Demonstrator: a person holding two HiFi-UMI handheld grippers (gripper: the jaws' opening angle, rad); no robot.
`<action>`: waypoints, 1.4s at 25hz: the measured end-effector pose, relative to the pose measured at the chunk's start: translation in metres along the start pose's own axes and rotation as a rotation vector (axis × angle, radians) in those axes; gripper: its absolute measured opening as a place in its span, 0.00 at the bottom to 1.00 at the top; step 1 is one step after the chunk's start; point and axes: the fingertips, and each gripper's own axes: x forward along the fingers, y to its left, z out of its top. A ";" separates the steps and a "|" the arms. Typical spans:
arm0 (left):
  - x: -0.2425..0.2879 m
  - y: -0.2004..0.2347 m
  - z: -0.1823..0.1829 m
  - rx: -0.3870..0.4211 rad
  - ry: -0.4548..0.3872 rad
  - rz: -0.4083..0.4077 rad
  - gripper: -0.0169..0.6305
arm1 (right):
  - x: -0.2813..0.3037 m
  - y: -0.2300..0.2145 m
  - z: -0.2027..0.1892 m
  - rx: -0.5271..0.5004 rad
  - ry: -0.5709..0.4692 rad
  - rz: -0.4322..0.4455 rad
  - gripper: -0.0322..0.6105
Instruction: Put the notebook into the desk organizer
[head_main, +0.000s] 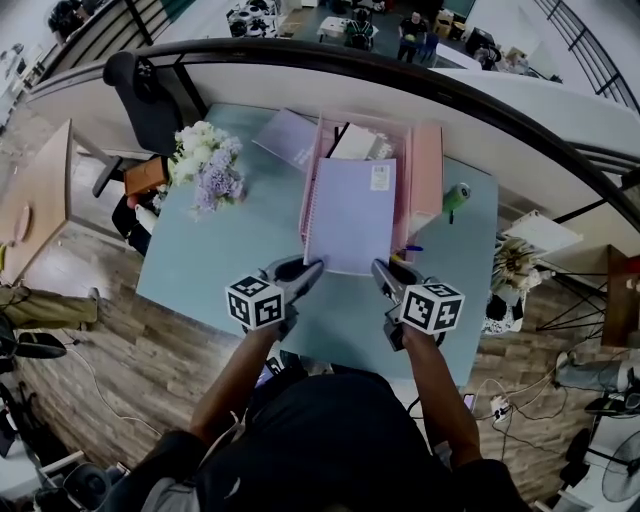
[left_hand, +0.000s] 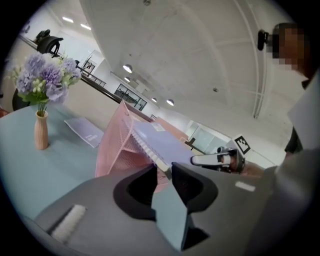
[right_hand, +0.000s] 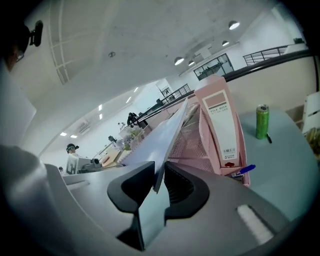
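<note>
A lavender spiral notebook (head_main: 350, 215) is held tilted over the front of the pink mesh desk organizer (head_main: 311, 190), its far edge towards the compartments. My left gripper (head_main: 315, 268) is shut on its near left corner and my right gripper (head_main: 380, 268) on its near right corner. In the left gripper view the spiral edge of the notebook (left_hand: 160, 142) runs from my left gripper (left_hand: 162, 172) up over the organizer (left_hand: 115, 150). In the right gripper view the notebook (right_hand: 155, 145) stands edge-on in my right gripper (right_hand: 161, 180), beside the organizer (right_hand: 195, 145).
A pink file box (head_main: 427, 165) stands in the organizer's right side, with papers behind it. On the pale blue table (head_main: 200, 260) are a vase of flowers (head_main: 205, 165), another notebook (head_main: 285, 137), a green can (head_main: 457, 197) and a blue pen (head_main: 412, 248). A black chair (head_main: 140, 95) stands at the far left.
</note>
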 end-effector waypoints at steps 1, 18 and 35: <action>-0.002 -0.002 -0.001 0.017 0.005 0.003 0.26 | -0.001 0.002 -0.001 -0.013 -0.001 -0.005 0.15; -0.044 -0.039 0.007 0.166 -0.004 -0.050 0.26 | -0.038 0.052 -0.006 -0.105 -0.089 -0.050 0.14; -0.082 -0.077 -0.009 0.275 0.015 -0.114 0.26 | -0.080 0.090 -0.032 -0.137 -0.170 -0.100 0.13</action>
